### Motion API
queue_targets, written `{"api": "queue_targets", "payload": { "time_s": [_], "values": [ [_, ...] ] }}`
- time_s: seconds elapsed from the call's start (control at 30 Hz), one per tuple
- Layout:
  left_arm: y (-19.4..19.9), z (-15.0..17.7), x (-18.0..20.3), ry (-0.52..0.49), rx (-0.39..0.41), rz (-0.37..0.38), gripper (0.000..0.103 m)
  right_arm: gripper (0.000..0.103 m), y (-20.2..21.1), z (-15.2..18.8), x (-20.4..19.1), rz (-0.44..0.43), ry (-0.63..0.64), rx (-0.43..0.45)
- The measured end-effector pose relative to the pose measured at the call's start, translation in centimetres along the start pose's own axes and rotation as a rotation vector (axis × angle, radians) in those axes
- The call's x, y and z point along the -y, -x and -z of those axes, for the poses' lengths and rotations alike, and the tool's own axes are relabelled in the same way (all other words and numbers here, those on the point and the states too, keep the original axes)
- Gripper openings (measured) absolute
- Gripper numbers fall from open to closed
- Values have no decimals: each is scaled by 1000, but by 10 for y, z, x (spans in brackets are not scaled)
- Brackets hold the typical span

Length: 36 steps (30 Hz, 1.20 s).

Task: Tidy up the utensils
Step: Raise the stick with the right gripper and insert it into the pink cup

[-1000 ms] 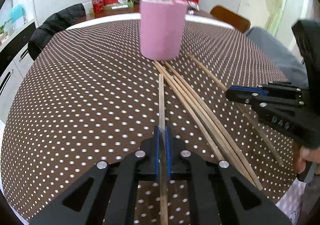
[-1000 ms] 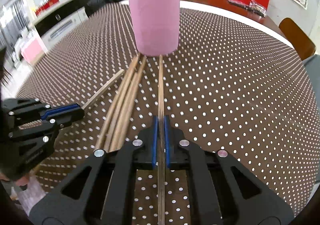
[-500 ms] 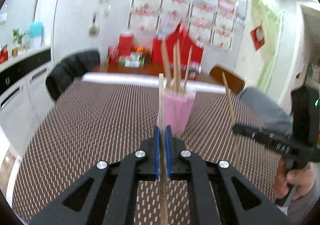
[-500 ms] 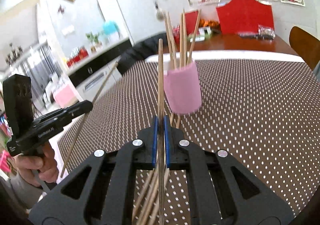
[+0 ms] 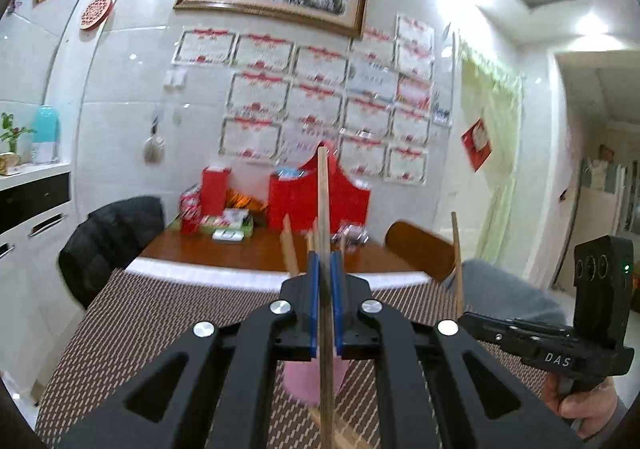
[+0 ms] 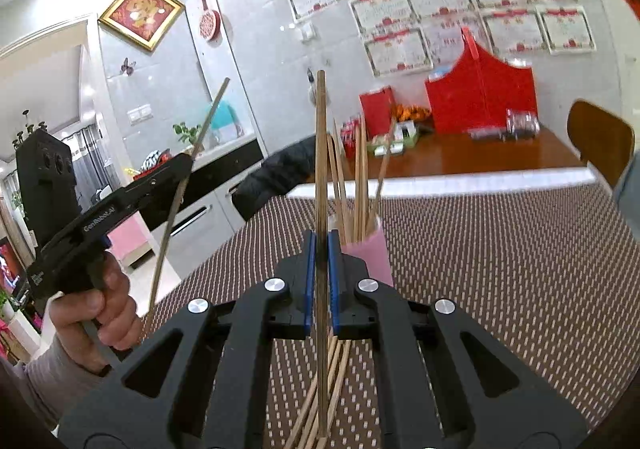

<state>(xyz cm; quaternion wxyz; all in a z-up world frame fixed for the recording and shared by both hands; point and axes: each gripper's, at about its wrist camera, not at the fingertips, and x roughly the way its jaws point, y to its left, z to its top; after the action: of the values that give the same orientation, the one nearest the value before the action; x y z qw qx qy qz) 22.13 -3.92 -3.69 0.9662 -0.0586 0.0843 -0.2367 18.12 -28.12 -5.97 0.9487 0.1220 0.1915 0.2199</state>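
Both grippers have risen off the dotted tablecloth (image 6: 520, 269) since a second ago, each carrying its chopstick up. The left gripper (image 5: 325, 301) is clamping one chopstick (image 5: 323, 201) upright above the pink cup (image 5: 304, 381); the right gripper (image 6: 321, 281) is pinching another chopstick (image 6: 320, 153) just beside the cup. Loose chopsticks (image 6: 334, 381) are lying on the cloth beneath.

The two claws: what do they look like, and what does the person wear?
Both claws, left and right, are black, with blue pads and silver screws. The right claw's side bears white letters "DAS"; a green light glows on its boxy block. A pale sleeve covers the left wrist.
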Motion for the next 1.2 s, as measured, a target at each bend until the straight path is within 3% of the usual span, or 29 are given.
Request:
{"api": "queue_targets", "payload": {
  "time_s": [0.23, 0.53, 0.87, 1.2],
  "values": [
    [-36, -37, -1, 42, 106, 101, 6, 6, -12, -59, -11, 2, 36, 97],
    [-100, -38, -5, 35, 197, 186, 6, 6, -50, -111, -1, 15, 41, 182],
    [-157, 0, -26, 108, 163, 206, 6, 6, -91, -112, 27, 23, 15, 176],
    [-174, 15, -43, 122, 152, 162, 6, 6, -116, -99, 39, 7, -12, 152]
  ]
}}
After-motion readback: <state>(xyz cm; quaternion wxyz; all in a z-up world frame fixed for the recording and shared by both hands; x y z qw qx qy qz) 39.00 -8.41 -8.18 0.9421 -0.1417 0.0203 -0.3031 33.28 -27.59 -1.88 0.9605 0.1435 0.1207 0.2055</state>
